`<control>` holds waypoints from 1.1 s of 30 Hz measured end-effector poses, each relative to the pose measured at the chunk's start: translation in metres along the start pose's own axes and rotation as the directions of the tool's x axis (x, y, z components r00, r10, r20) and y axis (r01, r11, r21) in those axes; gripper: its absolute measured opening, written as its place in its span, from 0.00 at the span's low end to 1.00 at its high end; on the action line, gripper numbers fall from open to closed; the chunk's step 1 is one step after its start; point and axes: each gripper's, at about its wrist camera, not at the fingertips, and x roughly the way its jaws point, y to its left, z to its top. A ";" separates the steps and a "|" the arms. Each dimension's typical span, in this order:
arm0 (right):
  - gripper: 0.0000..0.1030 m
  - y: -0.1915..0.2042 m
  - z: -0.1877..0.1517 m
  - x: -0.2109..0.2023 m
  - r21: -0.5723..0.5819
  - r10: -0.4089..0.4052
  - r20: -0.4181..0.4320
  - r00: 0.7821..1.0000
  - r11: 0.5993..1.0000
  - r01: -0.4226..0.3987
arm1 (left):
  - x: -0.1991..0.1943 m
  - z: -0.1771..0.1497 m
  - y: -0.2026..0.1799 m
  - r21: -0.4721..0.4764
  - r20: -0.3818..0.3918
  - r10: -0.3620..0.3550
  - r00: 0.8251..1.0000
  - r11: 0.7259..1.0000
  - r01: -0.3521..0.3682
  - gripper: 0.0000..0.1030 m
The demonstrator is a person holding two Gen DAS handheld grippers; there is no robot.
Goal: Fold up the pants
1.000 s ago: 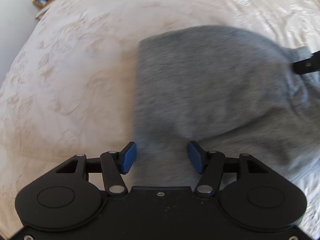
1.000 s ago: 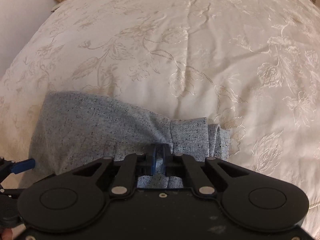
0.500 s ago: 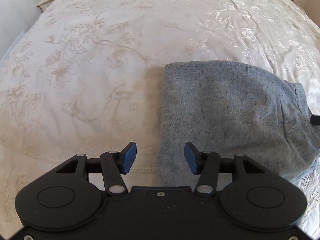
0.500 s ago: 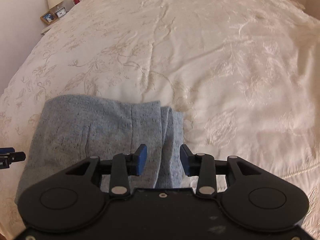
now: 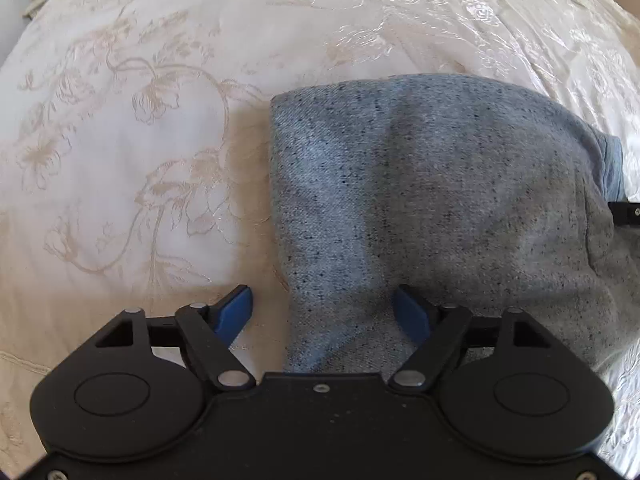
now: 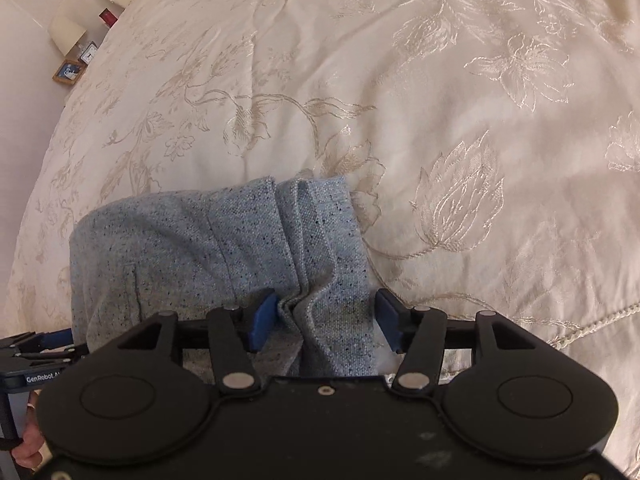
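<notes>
The grey speckled pants lie folded into a compact bundle on the cream floral bedspread. My left gripper is open, its blue pads straddling the bundle's near left edge. In the right wrist view the pants show their layered cuff ends at the right side. My right gripper is open, its pads on either side of the cuff folds, with the cloth bunched between them. The left gripper shows at the lower left edge of that view.
The bedspread stretches far beyond the pants in both views. A nightstand with a lamp, a small clock and a picture frame stands by the bed's far left corner. The bedspread's corded edge runs at the near right.
My right gripper was shut on the cuff end a second ago; it has opened and let go. Both grippers have moved lower and closer to the pants, jaws wider.
</notes>
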 end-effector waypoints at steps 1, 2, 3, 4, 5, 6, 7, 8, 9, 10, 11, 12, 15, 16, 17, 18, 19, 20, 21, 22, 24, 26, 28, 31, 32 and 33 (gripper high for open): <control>0.57 -0.001 0.000 0.001 -0.004 0.003 0.003 1.000 1.000 -0.003 | 0.002 0.001 0.004 -0.020 -0.004 -0.011 1.000 1.000 0.011 0.85; 0.57 0.000 -0.001 0.002 -0.009 0.004 0.007 1.000 1.000 -0.004 | 0.003 0.001 0.007 -0.032 -0.005 -0.018 1.000 0.999 0.018 0.87; 0.58 -0.002 -0.001 0.002 -0.016 0.004 0.012 1.000 1.000 -0.004 | 0.005 0.001 0.008 -0.039 -0.003 -0.024 1.000 0.999 0.024 0.89; 0.58 -0.001 -0.001 0.003 -0.020 0.003 0.016 1.000 1.000 -0.002 | 0.006 0.001 0.009 -0.044 0.002 -0.025 1.000 0.999 0.025 0.91; 0.58 -0.001 -0.001 0.003 -0.013 0.000 0.017 1.000 1.000 0.000 | 0.006 0.000 0.009 -0.052 0.008 -0.025 1.000 0.998 0.025 0.91; 0.58 -0.003 0.000 0.003 0.007 -0.001 0.011 1.000 1.000 0.001 | 0.006 0.000 0.009 -0.063 0.012 -0.025 1.000 0.998 0.026 0.91; 0.58 -0.003 0.000 0.001 0.035 -0.001 0.000 1.000 0.999 0.001 | 0.005 0.000 0.010 -0.075 0.019 -0.027 0.999 0.997 0.028 0.88; 0.58 -0.004 0.002 0.001 0.061 -0.001 -0.009 1.000 0.998 0.002 | 0.003 -0.001 0.009 -0.081 0.031 -0.033 0.999 0.996 0.035 0.83; 0.56 -0.002 0.003 0.003 0.070 -0.004 -0.014 1.000 0.998 0.005 | -0.001 -0.001 0.009 -0.080 0.045 -0.053 0.998 0.995 0.057 0.63; 0.49 0.000 0.004 0.003 0.049 -0.010 -0.008 1.000 0.999 0.011 | -0.006 -0.001 0.008 -0.086 0.056 -0.090 0.994 0.992 0.095 0.32; 0.42 0.006 0.003 0.002 0.007 -0.009 0.005 1.000 1.000 0.009 | -0.010 0.000 0.006 -0.105 0.053 -0.095 0.994 0.989 0.100 0.21; 0.31 0.013 0.002 -0.001 -0.034 -0.007 0.014 1.000 0.999 0.007 | -0.016 0.002 0.003 -0.115 0.060 -0.064 0.996 0.991 0.071 0.16; 0.25 0.031 -0.003 -0.016 -0.106 -0.044 0.055 0.998 0.993 0.050 | -0.033 0.002 0.000 -0.126 0.099 -0.035 0.994 0.991 0.048 0.09; 0.23 0.034 -0.003 -0.022 -0.100 -0.044 0.070 0.997 0.994 0.051 | -0.039 0.003 0.002 -0.140 0.110 -0.037 0.993 0.989 0.053 0.08; 0.22 0.035 -0.003 -0.027 -0.089 -0.041 0.081 0.996 0.995 0.048 | -0.045 0.004 0.005 -0.155 0.122 -0.045 0.991 0.986 0.064 0.08; 0.21 0.035 -0.004 -0.036 -0.079 -0.037 0.095 0.995 0.996 0.044 | -0.052 0.007 0.007 -0.169 0.133 -0.055 0.990 0.983 0.078 0.08; 0.20 0.037 -0.005 -0.043 -0.078 -0.032 0.108 0.994 0.996 0.041 | -0.060 0.008 0.011 -0.176 0.142 -0.070 0.987 0.980 0.095 0.08; 0.20 0.041 -0.005 -0.049 -0.082 -0.028 0.119 0.993 0.996 0.038 | -0.067 0.008 0.014 -0.178 0.149 -0.084 0.985 0.978 0.111 0.08; 0.19 0.046 -0.006 -0.056 -0.087 -0.023 0.129 0.991 0.996 0.035 | -0.076 0.008 0.016 -0.177 0.157 -0.087 0.984 0.978 0.114 0.08; 0.19 0.050 -0.006 -0.062 -0.091 -0.017 0.138 0.990 0.995 0.030 | -0.084 0.007 0.019 -0.172 0.167 -0.079 0.983 0.979 0.108 0.08; 0.18 0.060 -0.006 -0.072 -0.101 0.004 0.146 0.989 0.995 0.011 | -0.096 0.008 0.024 -0.168 0.189 -0.051 0.981 0.982 0.083 0.08; 0.18 0.078 -0.006 -0.078 -0.120 0.028 0.147 0.989 0.993 -0.010 | -0.110 0.006 0.042 -0.188 0.208 -0.036 0.977 0.979 0.076 0.08; 0.18 0.104 -0.008 -0.080 -0.149 0.057 0.145 0.988 0.988 -0.035 | -0.120 0.004 0.063 -0.210 0.203 -0.020 0.979 0.976 0.063 0.08; 0.18 0.138 -0.006 -0.073 -0.162 0.110 0.121 0.987 0.983 -0.090 | -0.121 0.000 0.100 -0.244 0.178 0.014 0.984 0.969 0.031 0.09; 0.18 0.149 -0.005 -0.068 -0.165 0.129 0.115 0.985 0.980 -0.109 | -0.117 0.000 0.111 -0.246 0.164 0.029 0.986 0.969 0.013 0.09; 0.17 0.158 -0.004 -0.062 -0.172 0.142 0.110 0.984 0.977 -0.122 | -0.110 -0.001 0.122 -0.246 0.140 0.056 0.989 0.969 -0.020 0.13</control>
